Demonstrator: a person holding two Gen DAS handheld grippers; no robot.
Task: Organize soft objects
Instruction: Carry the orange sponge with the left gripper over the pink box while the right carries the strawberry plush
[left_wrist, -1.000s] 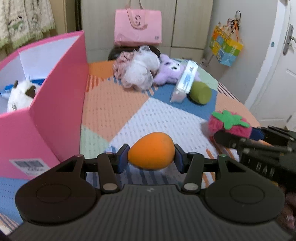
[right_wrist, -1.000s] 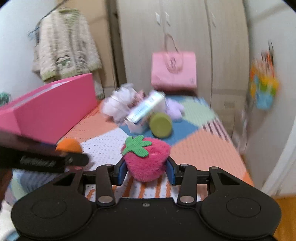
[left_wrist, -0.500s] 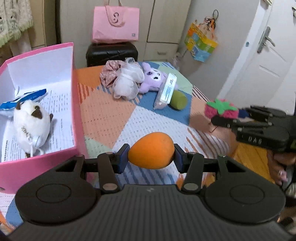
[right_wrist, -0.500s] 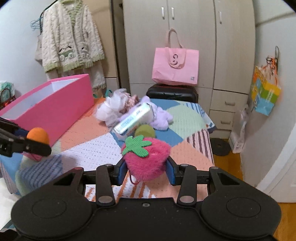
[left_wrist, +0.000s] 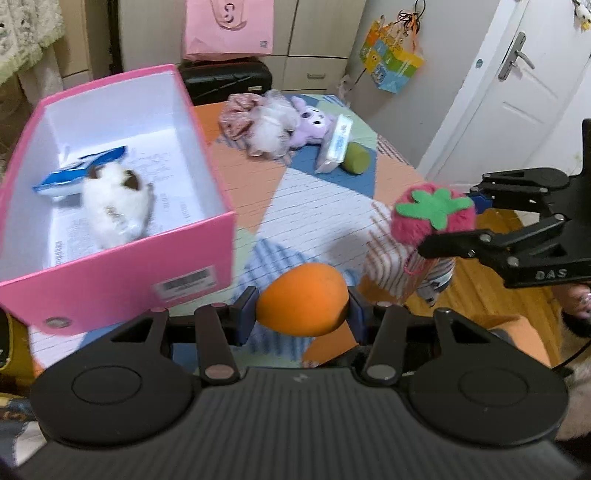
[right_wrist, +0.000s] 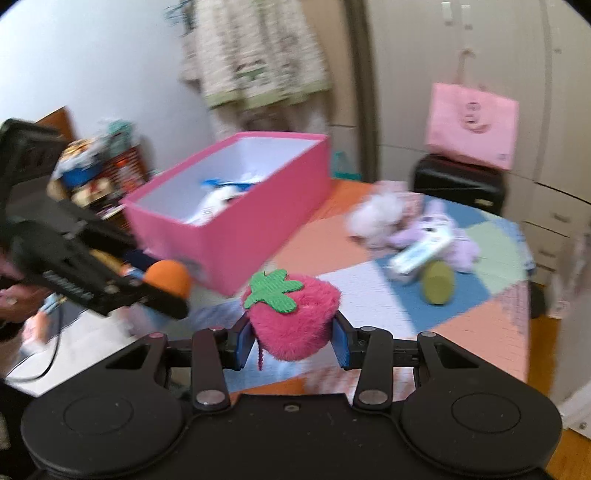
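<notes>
My left gripper (left_wrist: 302, 311) is shut on an orange egg-shaped sponge (left_wrist: 303, 308), held above the near end of the patchwork table. It also shows in the right wrist view (right_wrist: 168, 277). My right gripper (right_wrist: 292, 334) is shut on a fluffy pink strawberry (right_wrist: 293, 319) with a green leaf, also seen in the left wrist view (left_wrist: 434, 218), to the right of the sponge. The open pink box (left_wrist: 122, 266) stands at the left and holds a white plush (left_wrist: 114, 210) and a blue-white packet (left_wrist: 79, 171).
At the table's far end lie a pink scrunchie and white puff (left_wrist: 258, 123), a purple bunny plush (left_wrist: 308, 123), a white packet (left_wrist: 334, 146) and a green sponge (left_wrist: 356, 158). A black case and pink bag (left_wrist: 229, 27) stand behind. A door is at the right.
Both grippers have risen and pulled back, so the views look down into the pink box. The right gripper with the strawberry has swung left toward the box. Both grips are unchanged.
</notes>
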